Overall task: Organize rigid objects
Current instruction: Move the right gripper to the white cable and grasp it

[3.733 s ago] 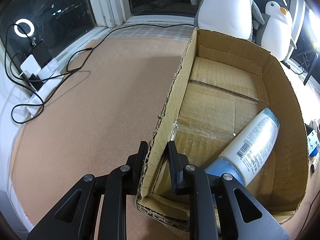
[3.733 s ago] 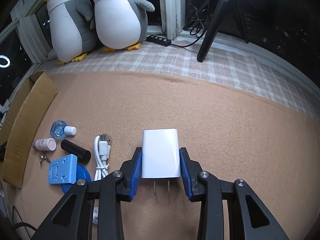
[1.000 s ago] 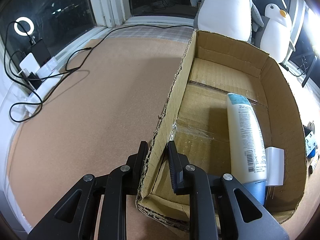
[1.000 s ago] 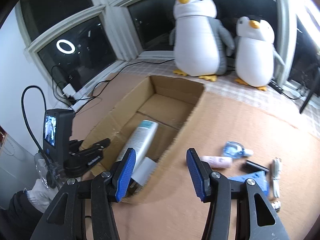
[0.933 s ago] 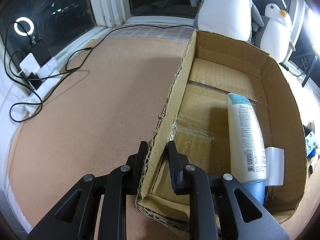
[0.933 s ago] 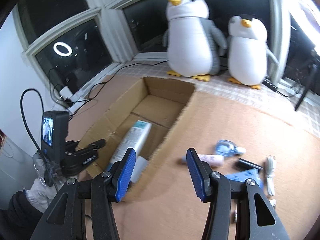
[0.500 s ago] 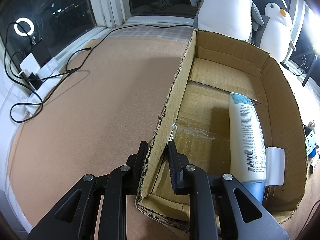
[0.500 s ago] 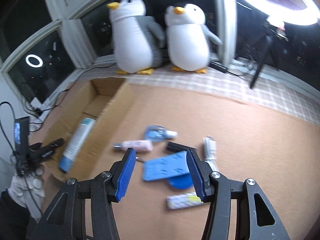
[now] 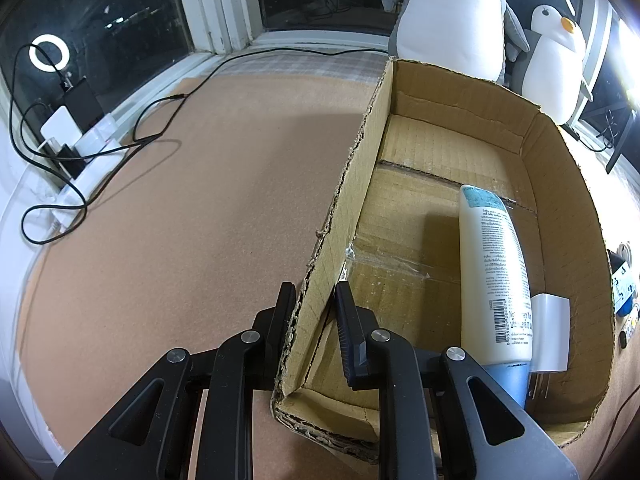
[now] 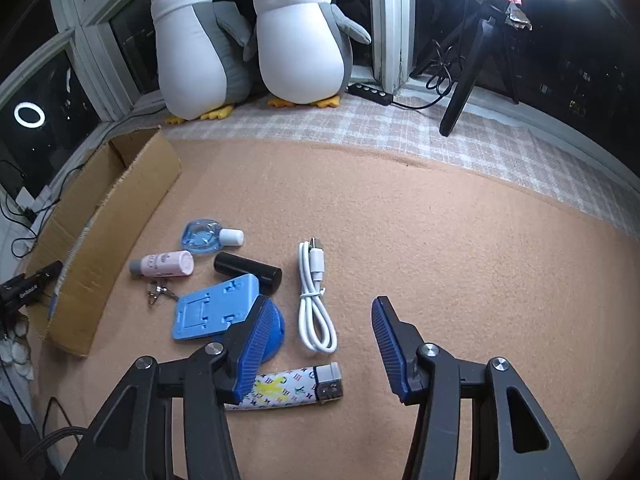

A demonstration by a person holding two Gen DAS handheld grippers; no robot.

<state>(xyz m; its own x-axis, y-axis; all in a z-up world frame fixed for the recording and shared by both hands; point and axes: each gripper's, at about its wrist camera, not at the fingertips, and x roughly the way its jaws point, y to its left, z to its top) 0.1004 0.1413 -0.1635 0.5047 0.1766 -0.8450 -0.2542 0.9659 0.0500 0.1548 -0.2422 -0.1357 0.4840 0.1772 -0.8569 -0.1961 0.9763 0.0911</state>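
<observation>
My left gripper (image 9: 314, 304) is shut on the left wall of the open cardboard box (image 9: 552, 152), near its front corner. A white lotion bottle (image 9: 492, 264) and a white charger (image 9: 550, 332) lie inside the box. My right gripper (image 10: 322, 304) hangs over the mat with its jaws closing and nothing gripped. Beneath it lies a coiled white USB cable (image 10: 314, 300). A patterned lighter (image 10: 288, 392) sits just below the fingers. To the left are a blue phone stand (image 10: 212, 312), a black cylinder (image 10: 248, 272), a pink bottle (image 10: 164, 264) and a clear blue bottle (image 10: 204, 234).
Two plush penguins (image 10: 248, 40) stand on the checked cloth by the window. A black power strip (image 10: 370, 94) and a tripod leg (image 10: 460, 96) are at the back right. Chargers and black cables (image 9: 76, 136) crowd the left sill. A small metal clip (image 10: 158, 292) lies beside the box (image 10: 112, 232).
The right gripper swung from above the box rightward and down over the loose items. The charger it held earlier now lies in the box beside the turned bottle. The left gripper stayed put.
</observation>
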